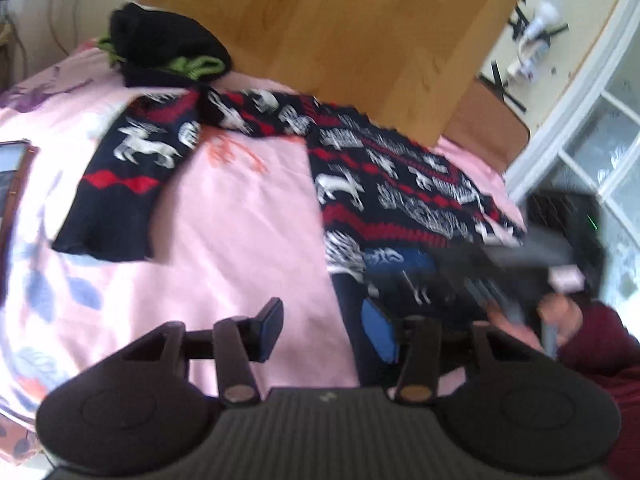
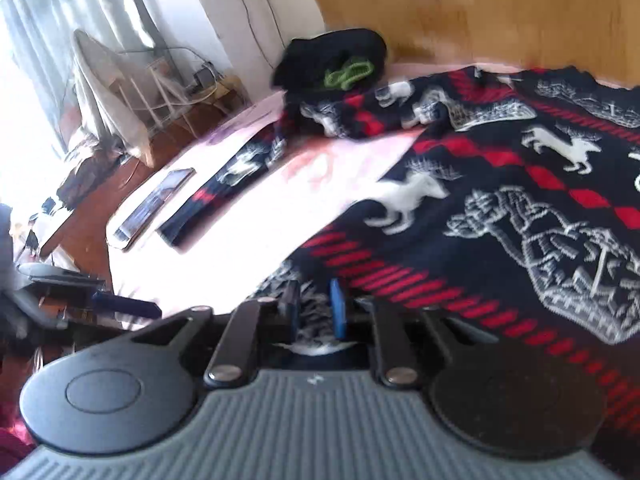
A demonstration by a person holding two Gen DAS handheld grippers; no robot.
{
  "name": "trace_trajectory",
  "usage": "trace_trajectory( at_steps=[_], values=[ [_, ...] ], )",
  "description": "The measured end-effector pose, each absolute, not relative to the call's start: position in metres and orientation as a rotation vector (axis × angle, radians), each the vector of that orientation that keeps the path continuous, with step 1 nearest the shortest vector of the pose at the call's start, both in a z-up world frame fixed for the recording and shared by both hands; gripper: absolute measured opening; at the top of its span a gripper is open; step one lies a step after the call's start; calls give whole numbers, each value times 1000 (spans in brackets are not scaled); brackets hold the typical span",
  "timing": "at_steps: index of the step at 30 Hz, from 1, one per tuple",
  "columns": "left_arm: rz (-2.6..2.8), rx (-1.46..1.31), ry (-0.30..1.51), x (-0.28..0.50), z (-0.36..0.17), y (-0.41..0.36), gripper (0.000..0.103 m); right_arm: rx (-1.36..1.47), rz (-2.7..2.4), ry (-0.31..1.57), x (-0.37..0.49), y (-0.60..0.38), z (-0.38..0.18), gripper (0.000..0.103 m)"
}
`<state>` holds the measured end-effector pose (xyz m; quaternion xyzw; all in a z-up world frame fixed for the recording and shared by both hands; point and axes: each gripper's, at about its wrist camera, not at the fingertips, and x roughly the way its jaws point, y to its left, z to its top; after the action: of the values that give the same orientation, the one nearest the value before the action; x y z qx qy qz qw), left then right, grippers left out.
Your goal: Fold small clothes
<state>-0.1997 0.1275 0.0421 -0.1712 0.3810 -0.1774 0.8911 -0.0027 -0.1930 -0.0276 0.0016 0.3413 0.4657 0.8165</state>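
A dark navy knitted sweater (image 1: pixel 400 184) with red bands and white reindeer lies spread on the pink bedsheet (image 1: pixel 232 240). One sleeve (image 1: pixel 132 176) stretches out to the left. My left gripper (image 1: pixel 324 328) is open, low over the sheet beside the sweater's hem, its right finger over the dark fabric. My right gripper (image 2: pixel 316 312) is shut on the sweater's hem (image 2: pixel 316 316), with patterned knit pinched between the blue pads. The sweater body (image 2: pixel 500 208) fills the right of the right wrist view. The right gripper shows blurred in the left wrist view (image 1: pixel 520 264).
A pile of black and green clothes (image 1: pixel 168 48) sits at the head of the bed by the wooden headboard (image 1: pixel 328 32). A tablet (image 2: pixel 154 200) lies on the sheet near the left edge. A drying rack (image 2: pixel 120 88) stands beyond the bed.
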Motion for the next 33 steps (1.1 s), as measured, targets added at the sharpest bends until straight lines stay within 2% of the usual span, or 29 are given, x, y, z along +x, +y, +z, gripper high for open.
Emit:
trace_trajectory(
  at_steps=[3, 6, 11, 15, 19, 23, 27, 29, 33],
  values=[
    [-359, -398, 780, -192, 41, 136, 50, 14, 1221, 862, -26, -196, -31, 28],
    [-373, -404, 804, -180, 34, 131, 50, 13, 1200, 798, -37, -214, -23, 28],
    [-453, -401, 804, -162, 27, 114, 52, 213, 1022, 701, -17, -258, -8, 28],
    [-481, -371, 819, -148, 20, 97, 51, 323, 887, 706, -1, -272, -16, 28],
    [-498, -367, 820, -154, 15, 106, 51, 272, 845, 739, 3, -259, -12, 28],
    [-434, -413, 718, -178, 29, 150, 52, 132, 918, 689, 11, -213, 9, 30],
    [-266, -482, 569, -215, 54, 213, 56, -108, 1076, 616, 9, -137, 26, 38],
    [-174, -515, 511, -233, 64, 241, 56, -239, 1148, 577, 6, -97, 24, 48],
    [-52, -553, 461, -251, 74, 270, 57, -528, 1249, 504, -10, -26, 3, 76]
  ],
)
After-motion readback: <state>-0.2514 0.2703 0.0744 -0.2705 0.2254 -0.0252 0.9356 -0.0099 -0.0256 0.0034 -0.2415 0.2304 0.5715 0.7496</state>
